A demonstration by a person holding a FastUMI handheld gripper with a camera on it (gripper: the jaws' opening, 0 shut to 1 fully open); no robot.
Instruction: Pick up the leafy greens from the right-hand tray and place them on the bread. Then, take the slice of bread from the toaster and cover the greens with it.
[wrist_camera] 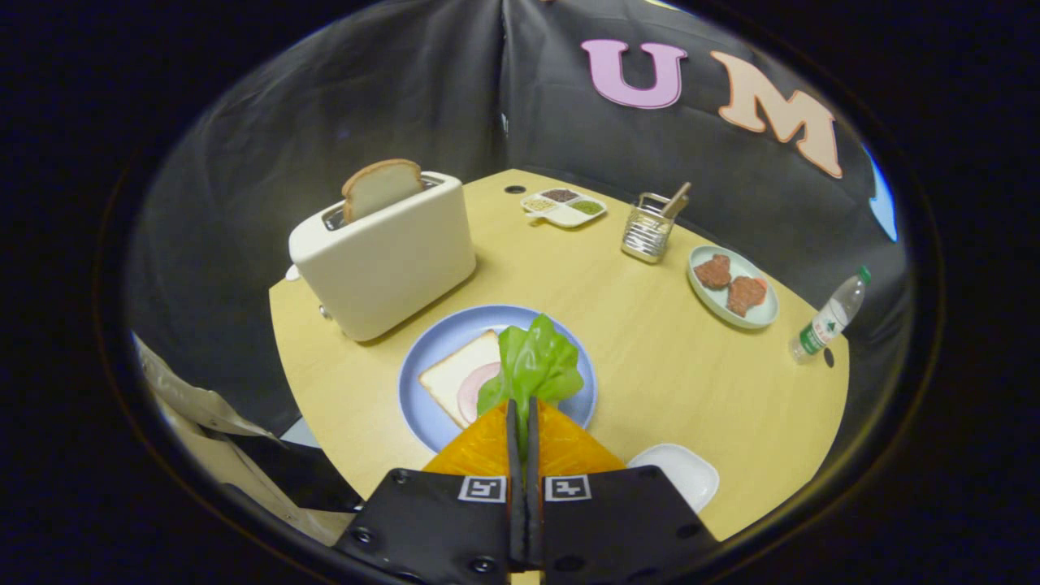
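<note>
Gripper (pixel 522 406) at lower centre, fingers pinched narrow on the crinkly green lettuce leaf (pixel 536 361), held above the round blue plate (pixel 422 370) with a white bread slice (pixel 455 378) and pink ham round. Upper left: cream toaster (pixel 386 260), tan bread slice (pixel 380 187) upright in its slot. Small white tray (pixel 678 471) just right of fingers.

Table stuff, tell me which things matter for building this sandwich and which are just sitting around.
Part of the job:
- leafy greens, pinched in the shut tool
- bread on the blue plate
- bread slice standing in the toaster
- white tray beside the tool

Lying about:
- plate of meat pieces
- divided dish
- metal cup
- water bottle
</note>
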